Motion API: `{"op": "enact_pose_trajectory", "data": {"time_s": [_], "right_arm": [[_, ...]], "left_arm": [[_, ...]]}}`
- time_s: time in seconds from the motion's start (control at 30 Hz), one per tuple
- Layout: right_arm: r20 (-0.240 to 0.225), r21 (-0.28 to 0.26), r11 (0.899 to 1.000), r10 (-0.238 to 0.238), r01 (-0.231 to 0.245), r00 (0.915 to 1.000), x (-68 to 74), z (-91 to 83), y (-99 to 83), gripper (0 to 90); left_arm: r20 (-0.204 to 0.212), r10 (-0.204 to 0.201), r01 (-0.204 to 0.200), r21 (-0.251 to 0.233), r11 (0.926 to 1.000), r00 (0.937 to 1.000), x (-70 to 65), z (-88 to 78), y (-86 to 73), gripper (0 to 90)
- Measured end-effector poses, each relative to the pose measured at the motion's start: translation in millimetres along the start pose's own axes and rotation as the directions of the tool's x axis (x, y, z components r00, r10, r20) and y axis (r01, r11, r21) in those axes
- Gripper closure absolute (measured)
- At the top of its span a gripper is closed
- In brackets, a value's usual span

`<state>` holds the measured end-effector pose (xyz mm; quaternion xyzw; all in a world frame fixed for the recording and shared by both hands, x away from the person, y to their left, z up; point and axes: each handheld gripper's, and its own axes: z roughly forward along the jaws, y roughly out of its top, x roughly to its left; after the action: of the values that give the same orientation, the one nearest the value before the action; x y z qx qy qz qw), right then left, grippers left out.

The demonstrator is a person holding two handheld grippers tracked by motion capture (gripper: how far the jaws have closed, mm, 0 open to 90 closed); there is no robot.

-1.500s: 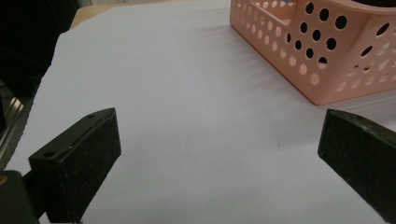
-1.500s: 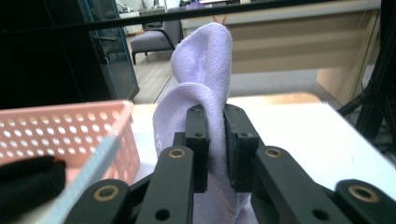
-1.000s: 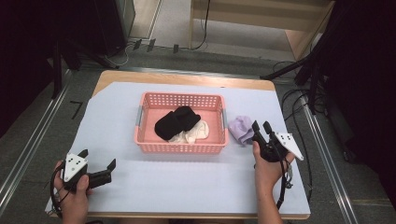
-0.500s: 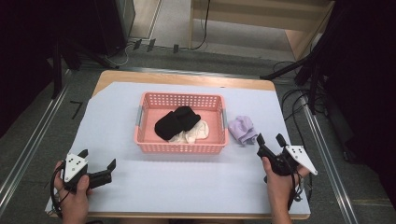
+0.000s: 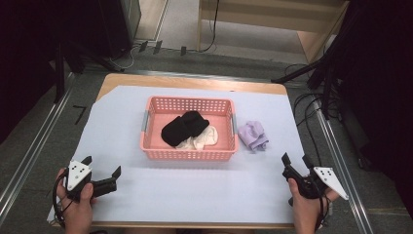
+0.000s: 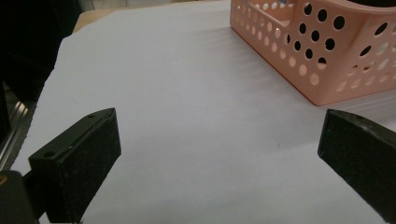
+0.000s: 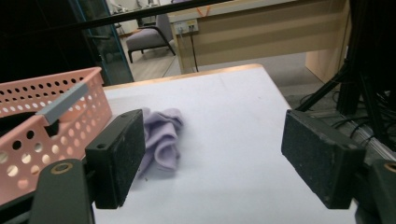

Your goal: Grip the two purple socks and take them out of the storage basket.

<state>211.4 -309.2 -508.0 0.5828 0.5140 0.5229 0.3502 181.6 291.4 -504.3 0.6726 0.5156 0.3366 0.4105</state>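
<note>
Lilac cloth bundle (image 5: pixel 253 136) beside the basket (image 5: pixel 189 154) — well ahead of right gripper (image 5: pixel 293 163), jaws released, empty.

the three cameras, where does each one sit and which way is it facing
High view: above the person's side of the table, looking forward and down on the pink basket and lilac cloth; both hands, left gripper and right gripper show.
Left gripper view: rides the left gripper, looking across white sheet to the basket's corner; its black fingers show.
Right gripper view: rides the right gripper, facing the lilac cloth; its fingers show.
Shared: all three see the basket.
</note>
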Motion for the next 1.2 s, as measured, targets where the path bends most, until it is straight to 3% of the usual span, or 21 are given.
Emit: {"op": "enact_pose_trajectory", "data": {"time_s": [0.4,0.6,0.63,0.83,0.97,1.07,1.2], "right_arm": [[0.047,0.014,1.000,0.016,-0.017,0.9988,-23.2,-23.9,-10.1,22.1],[0.085,0.032,0.999,-0.015,0.012,0.9963,-37.9,-37.0,-18.5,22.0],[0.089,0.035,0.999,-0.003,0.000,0.9960,-38.4,-38.2,-19.1,21.7],[0.094,-0.029,1.000,0.008,-0.005,0.9956,-40.5,-43.8,-21.9,21.2],[0.089,-0.026,1.000,-0.006,0.009,0.9960,-39.9,-43.7,-22.6,20.5],[0.076,-0.023,0.999,0.040,-0.038,0.9963,-43.8,-43.9,-22.0,20.0],[0.076,-0.039,0.997,0.065,-0.062,0.9950,-47.8,-44.2,-22.0,20.7]], "left_arm": [[-0.001,0.001,-0.001,0.000,1.0000,1.0000,-0.1,-0.2,-0.1,0.2],[-0.001,0.001,-0.001,-0.001,1.0000,1.0000,0.1,-0.3,-0.1,0.2],[-0.001,0.001,-0.001,-0.001,1.0000,1.0000,0.0,-0.2,-0.1,0.2],[0.001,-0.006,0.006,-0.002,1.0000,1.0000,-0.1,1.0,0.1,0.2],[0.002,-0.009,0.009,-0.003,0.9999,1.0000,0.2,1.0,0.0,0.2],[0.002,-0.009,0.009,-0.005,1.0000,1.0000,0.2,1.1,0.0,0.2],[0.003,-0.007,0.007,-0.001,1.0000,1.0000,0.7,1.1,0.2,0.2]]}}
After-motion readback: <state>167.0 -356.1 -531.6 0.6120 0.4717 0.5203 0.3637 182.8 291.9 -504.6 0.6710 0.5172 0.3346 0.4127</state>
